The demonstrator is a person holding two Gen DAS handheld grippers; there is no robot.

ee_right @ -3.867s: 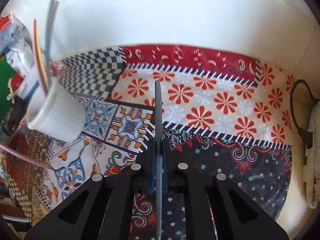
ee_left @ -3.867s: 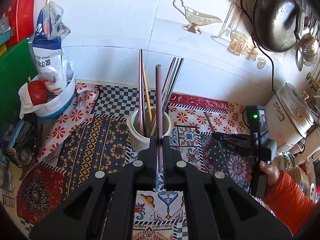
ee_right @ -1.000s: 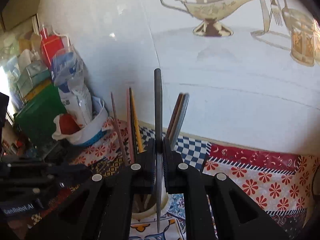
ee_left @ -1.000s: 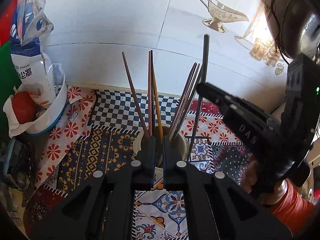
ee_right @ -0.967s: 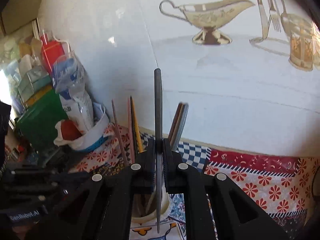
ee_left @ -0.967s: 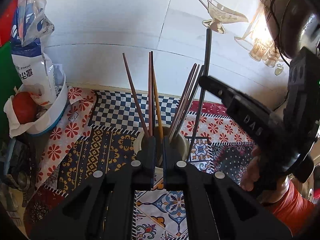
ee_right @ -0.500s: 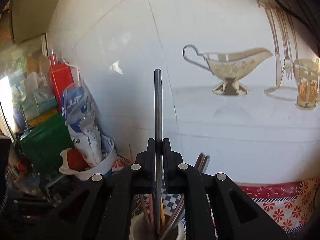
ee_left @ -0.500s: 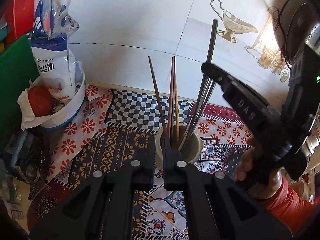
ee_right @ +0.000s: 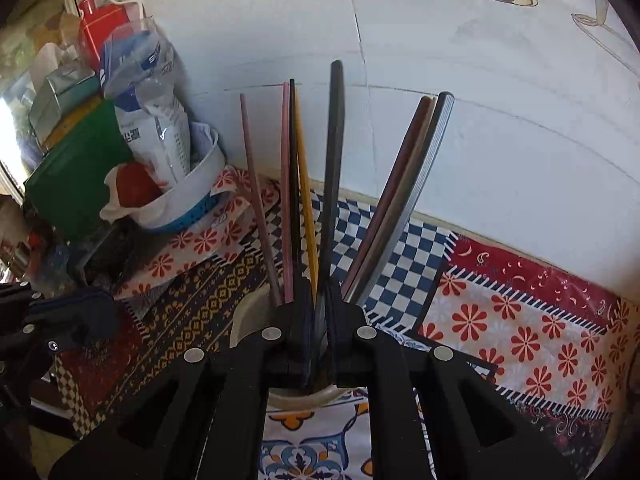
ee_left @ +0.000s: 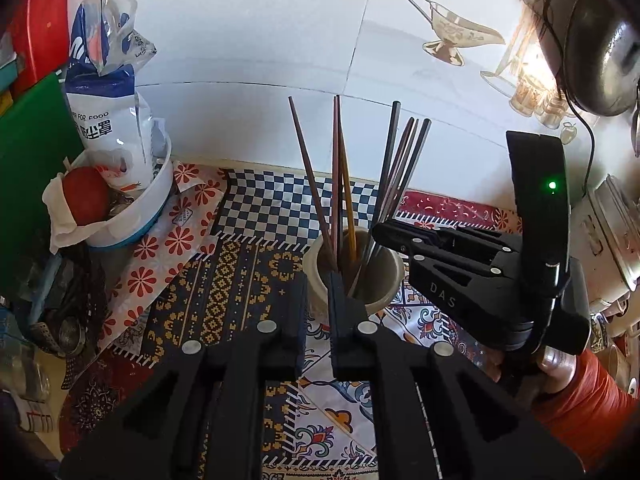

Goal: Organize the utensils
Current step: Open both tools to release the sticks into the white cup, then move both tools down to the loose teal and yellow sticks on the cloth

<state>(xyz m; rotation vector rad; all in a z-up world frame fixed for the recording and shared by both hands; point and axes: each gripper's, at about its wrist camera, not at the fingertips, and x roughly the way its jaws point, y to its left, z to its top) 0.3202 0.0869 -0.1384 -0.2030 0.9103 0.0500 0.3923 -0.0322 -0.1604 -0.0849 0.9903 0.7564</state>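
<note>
A white cup (ee_left: 386, 280) stands on the patterned cloth and holds several chopsticks (ee_left: 340, 176). In the right wrist view the cup (ee_right: 244, 316) sits right under my right gripper (ee_right: 318, 312), whose jaws stand slightly apart around a dark grey chopstick (ee_right: 334, 160) that rests in the cup. In the left wrist view my right gripper (ee_left: 378, 232) hovers over the cup's right rim. My left gripper (ee_left: 318, 300) is open and empty, just in front of the cup.
A white bowl (ee_left: 158, 200) with a food bag and a red fruit stands at the left by a green board (ee_left: 28, 168). A rice cooker (ee_left: 604, 232) is at the right. A dark pan (ee_left: 600, 40) hangs on the tiled wall.
My right gripper lowered the dark grey chopstick into the cup and its jaws parted. My left gripper opened a little and drew back from the cup.
</note>
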